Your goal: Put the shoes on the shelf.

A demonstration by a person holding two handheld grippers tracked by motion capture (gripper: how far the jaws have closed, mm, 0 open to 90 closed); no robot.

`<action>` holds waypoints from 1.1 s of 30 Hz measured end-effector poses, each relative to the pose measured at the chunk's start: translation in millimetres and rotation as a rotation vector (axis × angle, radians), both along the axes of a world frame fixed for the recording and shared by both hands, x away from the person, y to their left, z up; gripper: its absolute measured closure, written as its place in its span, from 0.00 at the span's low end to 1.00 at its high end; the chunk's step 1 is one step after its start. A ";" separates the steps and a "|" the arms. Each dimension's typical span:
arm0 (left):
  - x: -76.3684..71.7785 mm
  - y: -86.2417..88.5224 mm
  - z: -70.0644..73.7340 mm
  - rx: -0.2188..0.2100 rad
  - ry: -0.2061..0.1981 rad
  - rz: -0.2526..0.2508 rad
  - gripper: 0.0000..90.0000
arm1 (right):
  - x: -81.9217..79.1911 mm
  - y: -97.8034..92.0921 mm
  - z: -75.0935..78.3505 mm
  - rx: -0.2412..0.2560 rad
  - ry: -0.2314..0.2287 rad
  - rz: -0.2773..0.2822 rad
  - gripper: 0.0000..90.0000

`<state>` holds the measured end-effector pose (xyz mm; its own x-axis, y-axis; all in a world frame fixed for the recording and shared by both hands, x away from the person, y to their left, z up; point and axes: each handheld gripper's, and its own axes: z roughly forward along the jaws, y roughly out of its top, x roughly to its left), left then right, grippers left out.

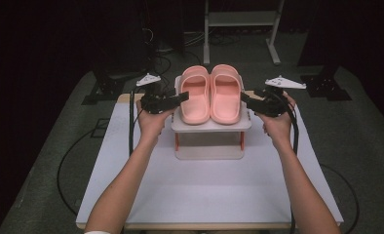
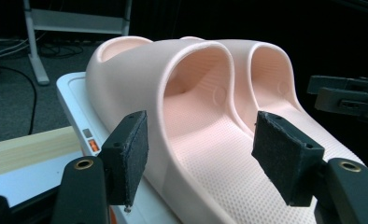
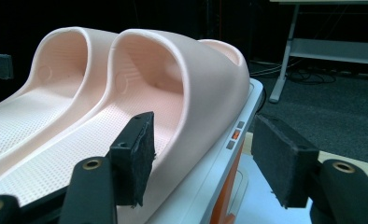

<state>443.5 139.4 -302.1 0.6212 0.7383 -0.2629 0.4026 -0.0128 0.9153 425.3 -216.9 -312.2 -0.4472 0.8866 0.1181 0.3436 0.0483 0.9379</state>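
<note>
On the white table (image 1: 204,195) stood a small rack (image 1: 212,124) with two pink slippers (image 1: 210,95) on top. Both the left gripper (image 1: 182,97) and the right gripper (image 1: 246,99) were spread apart, each straddling a slipper's outer wall. They should probably close gently and evenly.

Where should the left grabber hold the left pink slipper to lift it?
Probably by the slipper's outer side wall. The left slipper lies flat on the small rack, pressed close against the other slipper, so only its outer edge is free. The left gripper is open and comes in from that side; one jaw could go inside the sole, one outside, just behind the strap.
</note>
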 end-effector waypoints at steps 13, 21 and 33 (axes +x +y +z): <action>-7.1 7.9 -0.9 -0.007 -0.016 0.000 0.36 | -6.6 -7.0 -1.0 0.001 0.001 0.006 0.42; -10.2 9.5 -1.3 -0.004 -0.019 -0.001 0.34 | -9.8 -9.1 0.7 -0.013 -0.007 0.009 0.41; -18.4 11.1 -1.6 0.014 -0.030 -0.006 0.34 | -16.7 -15.8 -3.4 -0.014 -0.014 0.012 0.40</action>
